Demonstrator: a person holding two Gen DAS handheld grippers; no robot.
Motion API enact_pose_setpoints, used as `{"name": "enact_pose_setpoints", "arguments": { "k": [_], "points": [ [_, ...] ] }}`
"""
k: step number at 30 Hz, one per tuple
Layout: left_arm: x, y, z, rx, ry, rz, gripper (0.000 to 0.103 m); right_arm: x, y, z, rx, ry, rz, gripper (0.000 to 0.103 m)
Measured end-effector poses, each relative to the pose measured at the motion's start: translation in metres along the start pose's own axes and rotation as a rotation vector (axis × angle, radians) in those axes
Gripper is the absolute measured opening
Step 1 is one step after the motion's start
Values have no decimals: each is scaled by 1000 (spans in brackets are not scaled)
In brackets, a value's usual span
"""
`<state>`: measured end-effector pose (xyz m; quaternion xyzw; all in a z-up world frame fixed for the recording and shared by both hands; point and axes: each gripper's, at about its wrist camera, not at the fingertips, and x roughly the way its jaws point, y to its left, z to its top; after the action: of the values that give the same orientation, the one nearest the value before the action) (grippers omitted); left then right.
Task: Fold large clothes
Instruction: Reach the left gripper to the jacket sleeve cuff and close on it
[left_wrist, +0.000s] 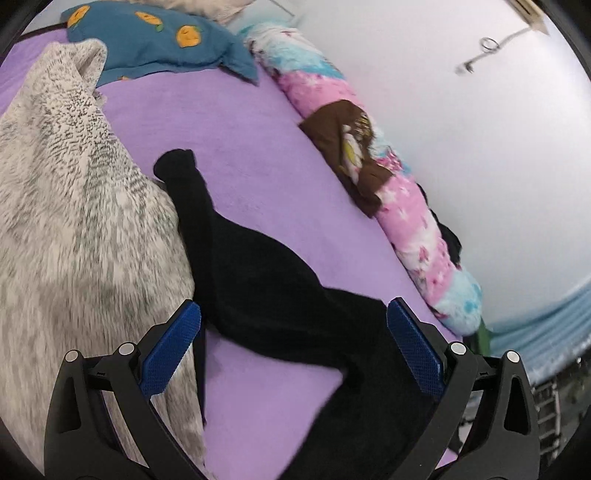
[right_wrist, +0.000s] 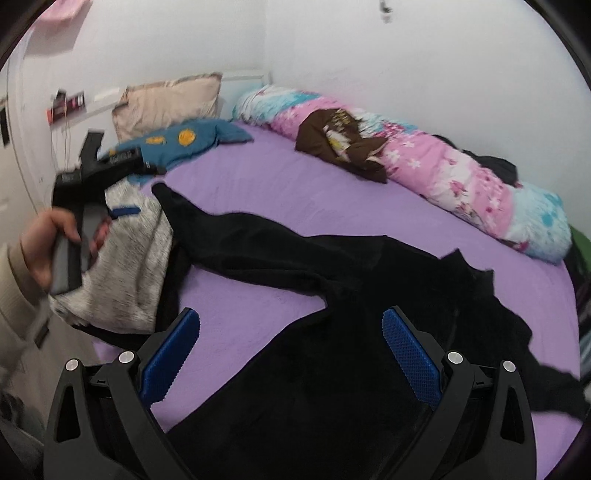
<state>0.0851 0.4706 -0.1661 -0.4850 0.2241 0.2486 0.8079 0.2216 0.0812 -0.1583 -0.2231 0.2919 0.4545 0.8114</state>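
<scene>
Black garment lies unfolded across the near purple bed: soft, limp, light. Grasp at hem or sleeve edges. Both grippers, left and right, have fingers apart, empty.

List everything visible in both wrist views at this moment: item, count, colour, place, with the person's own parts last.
Black garment: one, black, spread unfolded across the near half of the bed, one sleeve reaching away.
Grey fuzzy garment: one, mottled grey-white, at the bed's left side, overlapping the black garment's edge.
Bed sheet: one, purple, covering the mattress.
Rolled blanket: one, pink and light blue, along the wall.
Brown garment: one, brown with a pale print, lying on the rolled blanket.
Blue pillow: one, blue with orange shapes, far end of the bed.
Beige pillow: one, beige, against the far wall.
Left gripper: fingers blue, open.
Right gripper: fingers blue, open.
Hand: one, gripping the left gripper's handle.
</scene>
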Motion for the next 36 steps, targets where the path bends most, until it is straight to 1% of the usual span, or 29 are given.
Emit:
{"name": "enact_pose_setpoints", "arguments": {
  "k": [4, 7, 8, 10, 14, 17, 20, 22, 24, 26, 27, 28, 29, 32, 34, 35, 36],
  "points": [
    [24, 23, 18, -35, 8, -8, 97, 60, 0, 10, -50, 44, 30, 97],
    [37, 39, 27, -96, 0, -53, 97, 94, -2, 17, -75, 57, 52, 97],
    [41, 41, 29, -106, 1, -48, 97, 108, -3, 19, -75, 73, 64, 97],
    [48, 47, 33, -130, -5, -69, 97, 125, -6, 21, -68, 79, 79, 97],
    [60, 52, 43, -170, -13, -78, 97, 156, -8, 25, -87, 83, 49, 97],
    [66, 48, 46, -164, 1, -41, 97, 183, -16, 26, -78, 99, 32, 97],
    [73, 46, 48, -130, 28, 19, 97, 207, -24, 21, -69, 128, 35, 97],
    [80, 48, 50, -115, 43, 69, 97, 229, -32, 15, -75, 151, 66, 97],
    [85, 52, 52, -122, 37, 106, 97, 249, -39, 11, -81, 173, 40, 97],
    [90, 54, 53, -110, 39, 150, 97, 268, -50, 9, -70, 196, 36, 89],
    [94, 54, 54, -101, 45, 178, 97, 276, -54, 8, -73, 209, 13, 88],
    [98, 54, 53, -88, 55, 197, 97, 285, -58, 8, -84, 226, -3, 83],
    [101, 55, 53, -81, 61, 209, 97, 290, -60, 8, -88, 234, 7, 80],
    [104, 64, 59, -146, 55, 203, 97, 296, -62, 3, -118, 269, 70, 79],
    [108, 66, 62, -173, 66, 208, 96, 291, -58, -3, -145, 265, 122, 79],
    [110, 65, 62, -173, 73, 213, 96, 289, -56, -8, -158, 262, 134, 79],
    [110, 65, 63, -172, 76, 221, 94, 288, -52, -13, -188, 261, 122, 79]
  ]
}}
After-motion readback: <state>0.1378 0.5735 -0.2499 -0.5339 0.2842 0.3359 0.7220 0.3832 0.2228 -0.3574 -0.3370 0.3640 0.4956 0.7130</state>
